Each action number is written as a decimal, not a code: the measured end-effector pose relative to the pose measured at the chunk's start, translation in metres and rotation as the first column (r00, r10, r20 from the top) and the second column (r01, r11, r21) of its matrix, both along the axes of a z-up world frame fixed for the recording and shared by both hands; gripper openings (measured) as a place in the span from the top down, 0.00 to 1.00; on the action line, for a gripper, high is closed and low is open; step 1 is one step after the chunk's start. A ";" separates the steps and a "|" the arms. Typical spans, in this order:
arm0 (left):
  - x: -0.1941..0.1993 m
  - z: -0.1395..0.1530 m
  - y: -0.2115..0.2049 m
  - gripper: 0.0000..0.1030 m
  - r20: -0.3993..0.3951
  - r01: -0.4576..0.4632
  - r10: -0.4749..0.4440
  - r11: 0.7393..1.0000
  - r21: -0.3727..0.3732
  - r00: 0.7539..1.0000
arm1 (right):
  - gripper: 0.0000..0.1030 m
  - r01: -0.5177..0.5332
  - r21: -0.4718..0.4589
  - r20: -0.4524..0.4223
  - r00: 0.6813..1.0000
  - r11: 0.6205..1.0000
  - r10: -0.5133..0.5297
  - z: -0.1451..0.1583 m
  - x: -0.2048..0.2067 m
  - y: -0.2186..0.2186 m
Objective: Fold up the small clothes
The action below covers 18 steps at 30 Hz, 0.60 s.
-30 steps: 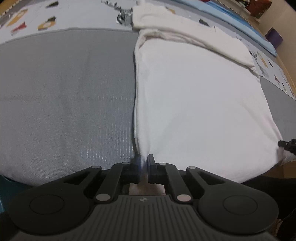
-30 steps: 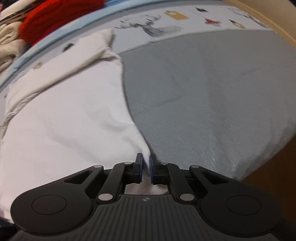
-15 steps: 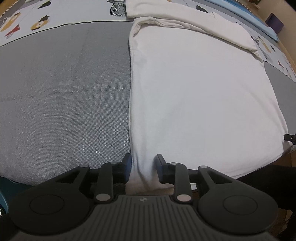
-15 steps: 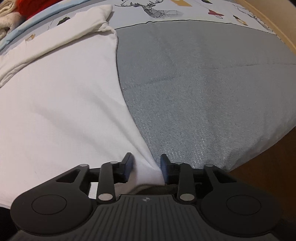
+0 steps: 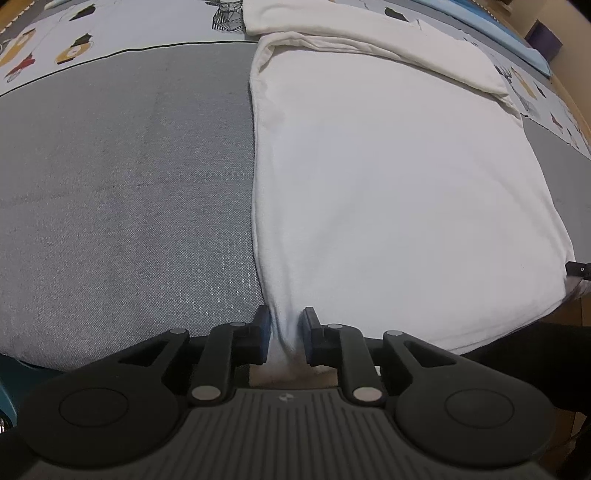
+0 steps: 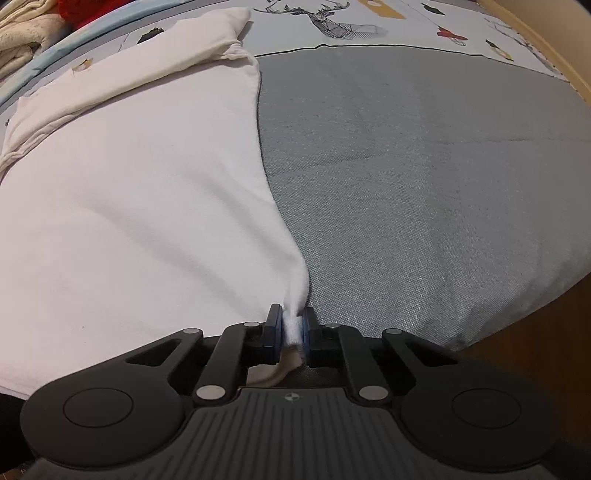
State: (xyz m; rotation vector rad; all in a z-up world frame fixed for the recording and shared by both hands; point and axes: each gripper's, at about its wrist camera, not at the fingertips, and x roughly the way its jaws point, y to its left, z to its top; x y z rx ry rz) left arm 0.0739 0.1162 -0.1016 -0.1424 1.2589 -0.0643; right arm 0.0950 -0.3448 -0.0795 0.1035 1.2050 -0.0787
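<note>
A white garment (image 5: 388,177) lies flat on a grey bed cover (image 5: 129,192), its sleeves folded across the far end. My left gripper (image 5: 286,321) is at the garment's near left corner; its jaws are part-open with the cloth bunched between them. My right gripper (image 6: 291,321) is shut on the garment's near right corner (image 6: 291,328), which is pinched into a small wad. The garment also shows in the right wrist view (image 6: 129,192). The tip of the right gripper shows at the right edge of the left wrist view (image 5: 578,268).
A patterned sheet with animal prints (image 6: 332,22) borders the grey cover (image 6: 424,166) at the far side. Piled clothes, cream and red (image 6: 26,26), sit at the far left. The bed's near edge drops off right in front of both grippers.
Both grippers opened half a second ago after being shut. Now the right has closed again on the corner; the left has narrowed around the cloth.
</note>
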 end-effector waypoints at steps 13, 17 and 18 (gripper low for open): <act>0.002 -0.002 -0.009 0.86 0.007 0.023 -0.023 1.000 0.020 1.000 | 0.89 -0.030 -0.022 -0.009 1.000 0.999 0.030 -0.002 0.002 0.002; 0.001 0.003 -0.014 0.94 0.043 0.050 -0.051 0.999 0.022 0.998 | 0.91 -0.024 0.017 0.024 0.999 1.000 0.024 0.003 0.002 0.000; 0.000 0.006 -0.015 0.94 0.060 0.056 -0.057 0.998 0.022 0.997 | 0.92 -0.023 0.029 0.046 0.999 0.999 0.021 0.007 0.002 0.000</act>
